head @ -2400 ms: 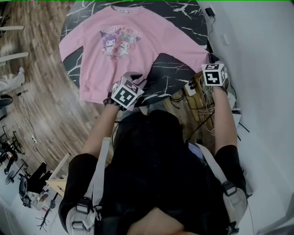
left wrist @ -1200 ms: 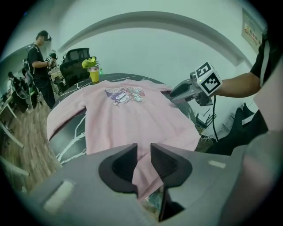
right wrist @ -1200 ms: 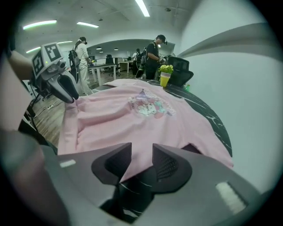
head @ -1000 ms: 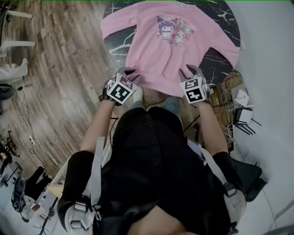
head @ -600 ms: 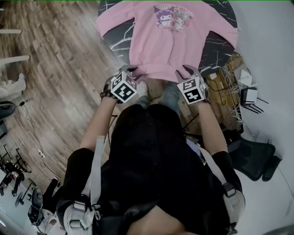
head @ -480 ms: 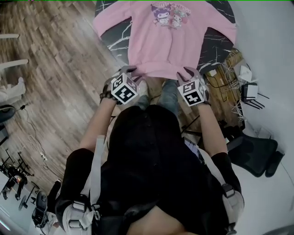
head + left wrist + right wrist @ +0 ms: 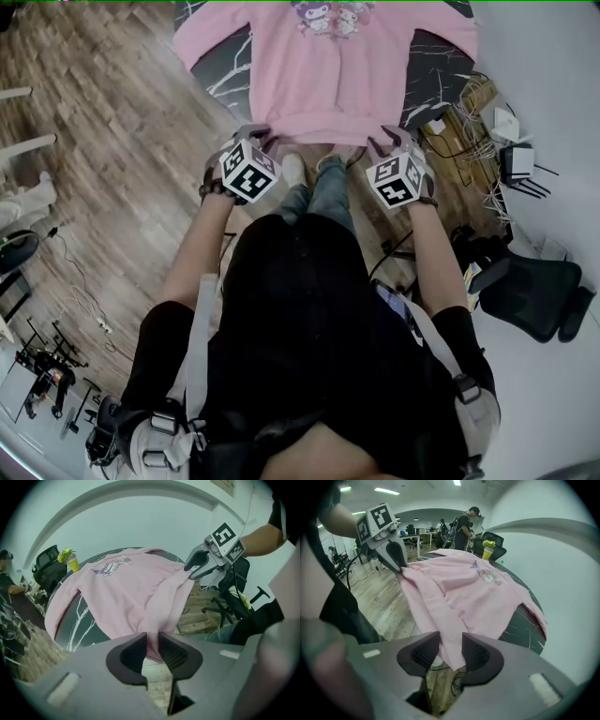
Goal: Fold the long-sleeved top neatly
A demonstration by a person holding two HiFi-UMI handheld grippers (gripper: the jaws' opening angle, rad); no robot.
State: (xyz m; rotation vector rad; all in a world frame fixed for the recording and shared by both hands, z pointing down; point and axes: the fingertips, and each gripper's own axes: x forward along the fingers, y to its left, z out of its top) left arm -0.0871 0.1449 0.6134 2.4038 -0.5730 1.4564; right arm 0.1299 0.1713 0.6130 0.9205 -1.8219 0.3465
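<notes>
The pink top (image 7: 323, 66) is lying on the dark table (image 7: 230, 70), its long axis running twelve to six, hem overhanging the near edge; it is stretching toward twelve o'clock from both tools; the left gripper (image 7: 256, 137), jaws just closing, is pinching the seven o'clock hem corner; the right gripper (image 7: 395, 141) is clamping the five o'clock corner, neither hand being nearer; one top, two sleeves, two grippers.
</notes>
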